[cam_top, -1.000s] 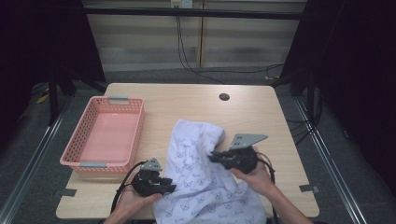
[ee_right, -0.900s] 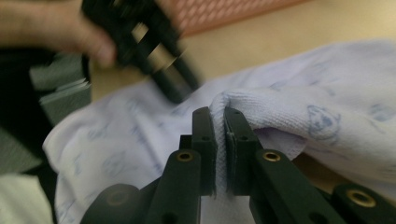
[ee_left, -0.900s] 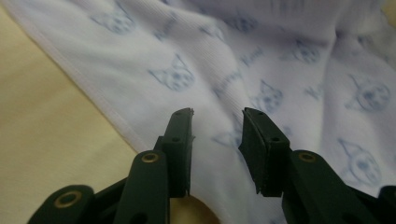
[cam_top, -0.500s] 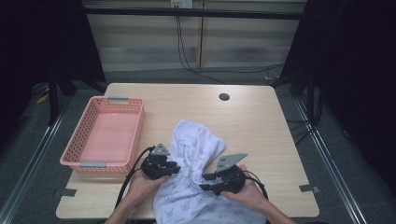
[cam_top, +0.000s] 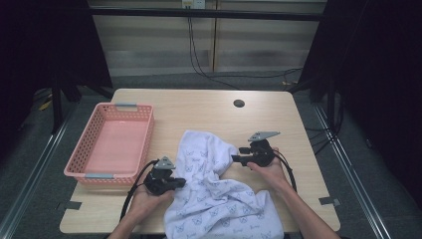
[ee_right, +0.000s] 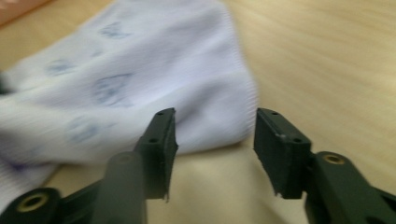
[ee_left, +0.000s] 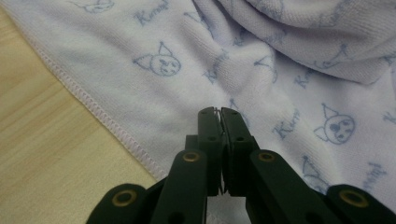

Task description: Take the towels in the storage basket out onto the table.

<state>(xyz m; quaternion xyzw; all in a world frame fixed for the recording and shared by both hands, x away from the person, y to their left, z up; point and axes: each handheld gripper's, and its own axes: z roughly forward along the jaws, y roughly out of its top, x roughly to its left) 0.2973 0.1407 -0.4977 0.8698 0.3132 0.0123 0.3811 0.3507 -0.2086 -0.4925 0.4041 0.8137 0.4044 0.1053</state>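
At the near edge of the wooden surface [cam_top: 209, 107], the left hand-held gripper [cam_top: 175, 183] has just clamped tight against the white printed towel [cam_top: 214, 194], while the right hand-held gripper [cam_top: 238, 158], jaws just opening with nothing gripped, hovers beside its far fold, a pink basket [cam_top: 89, 149] farther left.

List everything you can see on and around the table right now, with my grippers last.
towel: one, white with a pale blue cat print, crumpled on the table's near middle, hanging over the front edge.
basket: one, pink, on the table's left side.
table: one, light wood, with a dark round hole near the far edge.
cables: several, black, on the floor behind the table.
left gripper: one, black, jaws shut, at the towel's left edge; whether cloth is pinched cannot be told.
right gripper: one, black, jaws apart and just opened further, nothing between them, facing the towel's folded edge.
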